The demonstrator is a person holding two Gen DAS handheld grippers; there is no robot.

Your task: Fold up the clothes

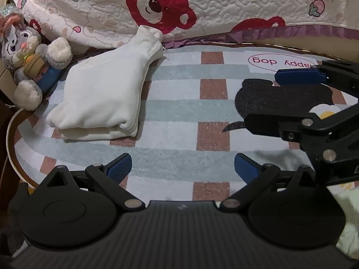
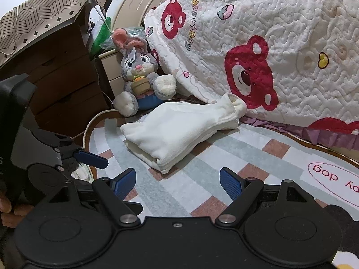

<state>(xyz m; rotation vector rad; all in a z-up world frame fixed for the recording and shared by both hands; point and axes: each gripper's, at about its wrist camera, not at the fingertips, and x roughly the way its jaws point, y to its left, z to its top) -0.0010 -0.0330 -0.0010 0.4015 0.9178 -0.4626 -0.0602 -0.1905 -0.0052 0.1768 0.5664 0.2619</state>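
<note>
Cream fleece garment [image 1: 101,94] lies folded on the checked rug [image 1: 179,112], upper left of frame.
Left gripper [image 1: 182,168] and right gripper [image 2: 178,182] gape wide, empty; folding seems finished, perhaps another garment next.

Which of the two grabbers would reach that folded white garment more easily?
Probably left: the folded white garment lies to the left, nearer the left gripper. The right gripper, also open and empty, sits farther right.

Left gripper [image 1: 182,168] and right gripper [image 2: 178,182], fingers spread wide, empty.
</note>
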